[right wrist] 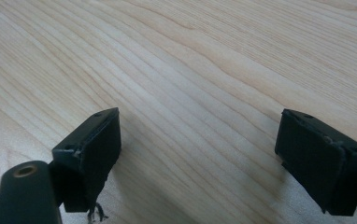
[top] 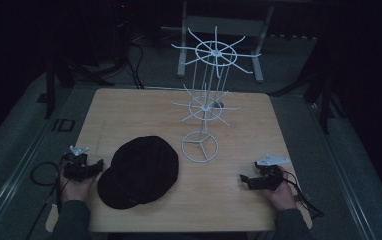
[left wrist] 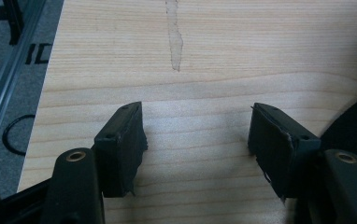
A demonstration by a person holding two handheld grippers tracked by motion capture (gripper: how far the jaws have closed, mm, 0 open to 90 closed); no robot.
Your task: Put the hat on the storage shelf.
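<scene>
1. Wood-grain table (top: 129,115) takes up the middle of the high view, pale and rounded at the corners, with dark floor and cables around it.
2. A black cap (top: 139,172) lies flat on the near-left part of the table, its brim toward the near-left edge.
3. A white wire rack (top: 206,107) stands upright just beyond and to the right of the cap; it has a ring base on the table, a thin central pole, and two tiers of radiating prongs (the upper tier is wider than the lower).
4. The left gripper (top: 98,167) rests at the near-left edge of the table, held in the person's left hand (top: 74,187), its tips pointing toward the cap and close beside the brim; from above it is hard to tell whether they touch it.
5. In the left gripper view, the left gripper (left wrist: 197,135) has its jaws spread wide with bare table between them and nothing held; the cap's dark edge (left wrist: 354,116) shows at the right, next to the right-hand jaw.
6. A pale streak (left wrist: 174,39) marks the wood farther ahead of those jaws.
7. The right gripper (top: 243,180) sits at the near-right of the table in the person's right hand (top: 281,192), well apart from the cap and the rack, tips pointing left.
8. In the right gripper view, the right gripper (right wrist: 200,140) is also wide open, low over plain wood, gripping nothing.
</scene>
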